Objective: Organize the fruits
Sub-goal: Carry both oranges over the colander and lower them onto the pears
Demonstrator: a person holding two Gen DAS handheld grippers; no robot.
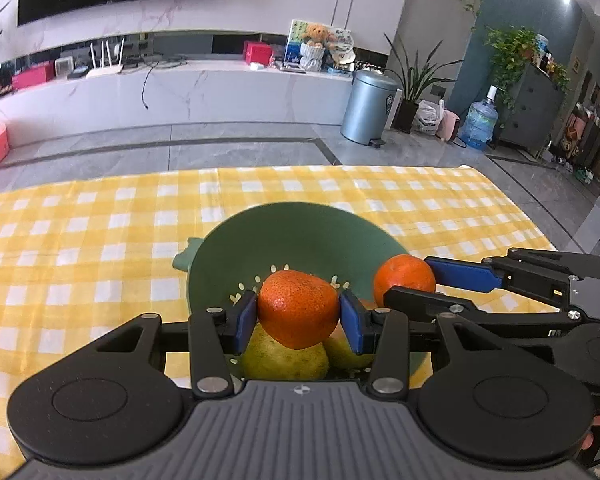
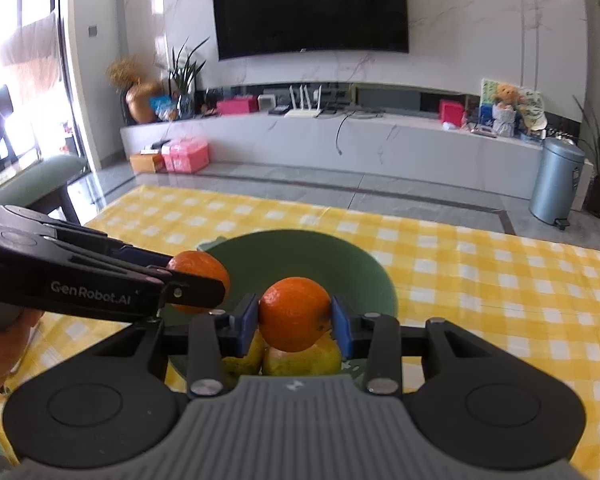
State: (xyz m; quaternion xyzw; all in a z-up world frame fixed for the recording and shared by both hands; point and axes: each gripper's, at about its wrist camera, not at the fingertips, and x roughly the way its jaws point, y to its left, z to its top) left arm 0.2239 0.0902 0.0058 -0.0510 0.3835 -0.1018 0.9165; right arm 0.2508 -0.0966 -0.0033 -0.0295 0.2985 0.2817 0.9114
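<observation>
Left gripper (image 1: 299,316) was clamped on an orange (image 1: 299,309), blue pads (image 1: 246,316) pressed against both sides of it. Fruit sat between the fingertips, clear of everything under it.

Right gripper (image 2: 295,320) was likewise closed around a second orange (image 2: 294,313), pads tight on either flank.

Both grippers were over the green bowl (image 1: 292,236), which stood on the yellow checked tablecloth (image 1: 80,232). From the left wrist view, the bowl's far wall rose just ahead of the held orange, and drain slots showed in the wall beyond the fruit.

Directly below the left gripper's fingertips, inside the bowl, lay yellow-green fruit (image 1: 284,360), looked like pears, can't say for sure. Same pieces showed under the right gripper, two side by side beneath its orange. Whether the oranges touched the fruit beneath: couldn't tell, looked apart.

Right gripper came in from the right of the left one, its orange just beside the bowl's right rim in the left wrist view. In the right wrist view the left gripper entered from the left, its orange over the bowl's near-left edge. The two grippers sat close, fingers near but not touching.

A person's hand (image 2: 0,344) was wrapped on the left gripper's handle, at the left edge of the right wrist view.
</observation>
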